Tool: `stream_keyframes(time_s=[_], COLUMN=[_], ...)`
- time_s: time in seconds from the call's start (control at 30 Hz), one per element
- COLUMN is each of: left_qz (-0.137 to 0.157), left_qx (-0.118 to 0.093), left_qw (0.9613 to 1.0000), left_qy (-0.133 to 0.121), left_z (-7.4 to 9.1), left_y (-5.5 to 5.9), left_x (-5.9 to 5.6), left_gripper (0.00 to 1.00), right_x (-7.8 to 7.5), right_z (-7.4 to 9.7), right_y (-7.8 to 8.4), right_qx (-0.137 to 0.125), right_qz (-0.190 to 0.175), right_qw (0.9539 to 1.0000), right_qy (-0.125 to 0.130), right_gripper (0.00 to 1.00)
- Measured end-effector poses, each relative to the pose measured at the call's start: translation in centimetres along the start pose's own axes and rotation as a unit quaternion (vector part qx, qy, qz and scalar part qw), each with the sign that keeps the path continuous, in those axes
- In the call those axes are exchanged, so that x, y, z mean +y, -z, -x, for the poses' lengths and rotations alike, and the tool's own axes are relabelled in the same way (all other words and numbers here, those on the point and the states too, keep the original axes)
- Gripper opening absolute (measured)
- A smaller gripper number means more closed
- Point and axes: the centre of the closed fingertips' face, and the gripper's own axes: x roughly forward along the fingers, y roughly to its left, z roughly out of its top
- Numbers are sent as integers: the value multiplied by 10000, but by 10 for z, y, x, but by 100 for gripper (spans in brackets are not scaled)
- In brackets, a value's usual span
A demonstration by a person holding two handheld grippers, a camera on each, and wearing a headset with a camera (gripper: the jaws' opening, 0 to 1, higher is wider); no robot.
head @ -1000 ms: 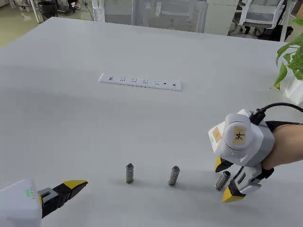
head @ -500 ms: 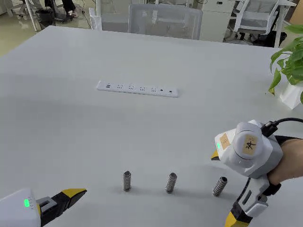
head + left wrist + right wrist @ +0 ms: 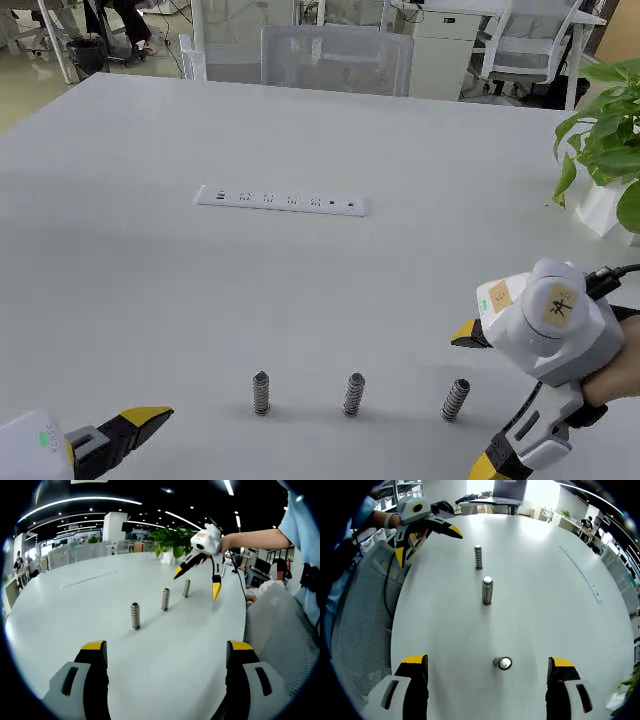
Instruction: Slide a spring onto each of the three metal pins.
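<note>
Three upright coiled grey metal springs (image 3: 354, 394) are recorded in a row on the white table (image 3: 300, 280). The right gripper (image 3: 487, 661) is spread wide, and the nearest spring (image 3: 504, 663) is seen between its jaws, untouched. The left gripper (image 3: 167, 647) is likewise held wide, with the springs well ahead.

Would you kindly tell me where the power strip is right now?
In the head view the power strip lies flat near the middle of the table, beyond the middle spring and a little to its left; the plant stands far to its right.
</note>
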Motion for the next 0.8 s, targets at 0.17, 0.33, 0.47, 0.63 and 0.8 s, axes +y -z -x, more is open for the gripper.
stream_keyframes(time_s=[0.17, 0.33, 0.47, 0.63, 0.8], left_qz=[-31, -65, -90, -136, -141], left_qx=[3, 9, 24, 47, 35], left_qw=[10000, 10000, 9999, 9999, 9998], left_qy=[-32, -41, -61, -91, -147], left_z=[2, 5, 6, 7, 8], left_y=[-1, -1, 1, 1, 2], left_x=[-1, -3, -4, -6, -7], left_gripper=[98, 99, 99, 99, 99], right_x=[9, 21, 29, 39, 49], right_z=[8, 16, 20, 27, 33], right_y=[10, 23, 35, 45, 46], right_qx=[-162, -293, -384, -596, -863], right_qz=[-198, -416, -613, -888, -984], right_qw=[9996, 9985, 9969, 9930, 9889], right_qy=[120, 219, 314, 493, 704], right_gripper=[99, 99, 99, 99, 99])
